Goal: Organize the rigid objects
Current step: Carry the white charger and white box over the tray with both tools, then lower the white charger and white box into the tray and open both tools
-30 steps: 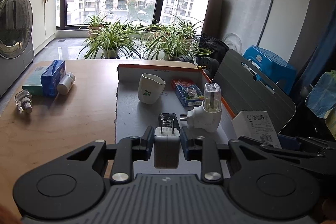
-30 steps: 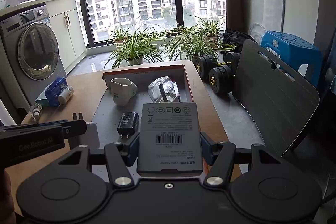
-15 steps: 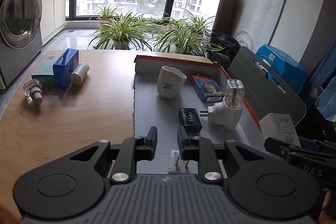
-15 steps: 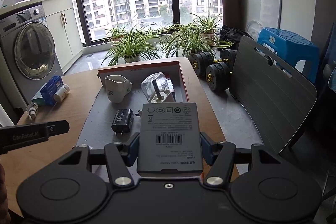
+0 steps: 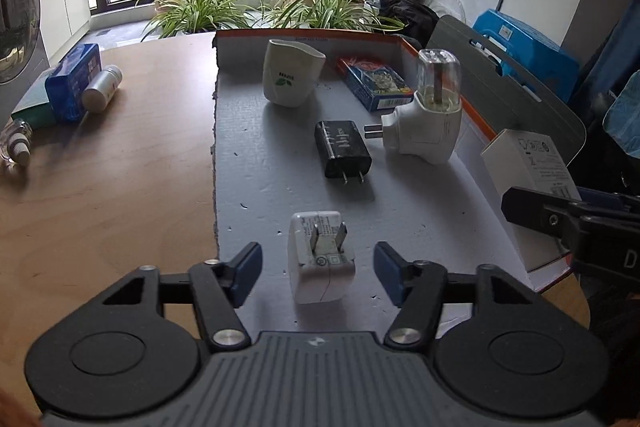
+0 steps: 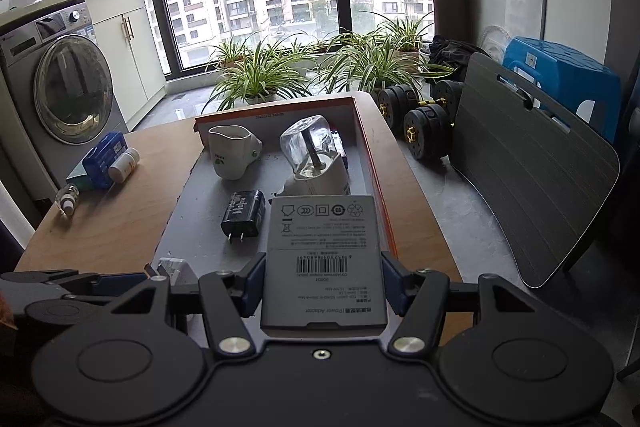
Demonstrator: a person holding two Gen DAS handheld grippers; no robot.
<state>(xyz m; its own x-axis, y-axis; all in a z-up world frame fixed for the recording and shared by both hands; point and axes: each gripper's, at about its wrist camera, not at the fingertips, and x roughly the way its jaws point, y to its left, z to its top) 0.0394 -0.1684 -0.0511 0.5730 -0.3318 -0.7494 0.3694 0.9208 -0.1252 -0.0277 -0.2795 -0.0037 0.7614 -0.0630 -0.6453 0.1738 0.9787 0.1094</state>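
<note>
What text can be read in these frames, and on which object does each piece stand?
"Power Adapter": upside down on the grey box held in the right gripper.
"D": on the right gripper's finger, cut off at the frame edge.
Box barcode digits and fine print: too small.
Mug logo, black charger lettering, white charger print: blurred.

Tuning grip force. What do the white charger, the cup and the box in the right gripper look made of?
White charger: hard glossy plastic, with a seam line and metal prongs; left gripper jaws are opening and clear of it.
Cup: probably glazed ceramic, smooth with a soft sheen; could be plastic.
Box: matte printed cardboard, with sharp edges and a barcode; right gripper is clamped on it.
</note>
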